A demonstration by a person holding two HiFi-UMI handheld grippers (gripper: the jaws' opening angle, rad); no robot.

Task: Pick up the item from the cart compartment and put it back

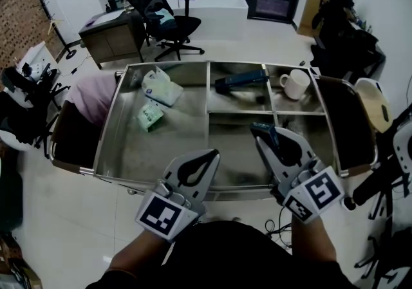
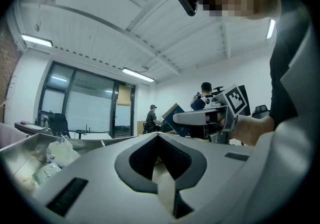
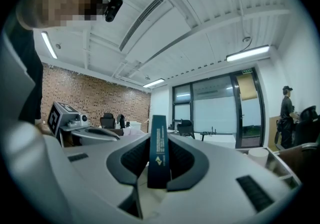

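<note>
Cart (image 1: 209, 67): a steel cart. It has one wide compartment on the left and a grid of smaller ones on the right.
Right claw (image 1: 262, 129): we see it clenched on a slim dark blue box (image 3: 158, 150). The pads press on the box's flat faces.
Held box, attitude: it stands on its narrow edge between the pads. Its far end pokes out past the claw tips, and pale print runs along the edge that faces the camera.
Held box, place: it is lifted clear of the cart floor, over the near row of small compartments and close to the divider between them. We cannot tell which of the two it hangs over.
Left claw (image 1: 209, 156): it is clenched with nothing in it. In its own view the tips (image 2: 159, 135) meet with no object between them. It hangs at the cart's near rim, level with the right claw and well apart from it.
Far middle compartment: a second dark blue item (image 1: 241, 80) lies flat here.
Far right compartment: a white mug (image 1: 295, 83) stands upright with its handle towards the right.
Wide left compartment: a white plastic bag (image 1: 161, 86) lies towards the far end. A green packet (image 1: 150, 116) lies just beside it, nearer to us.
Background: a black office chair (image 1: 168, 24) stands beyond the cart. A person (image 1: 340, 4) stands at far right.
</note>
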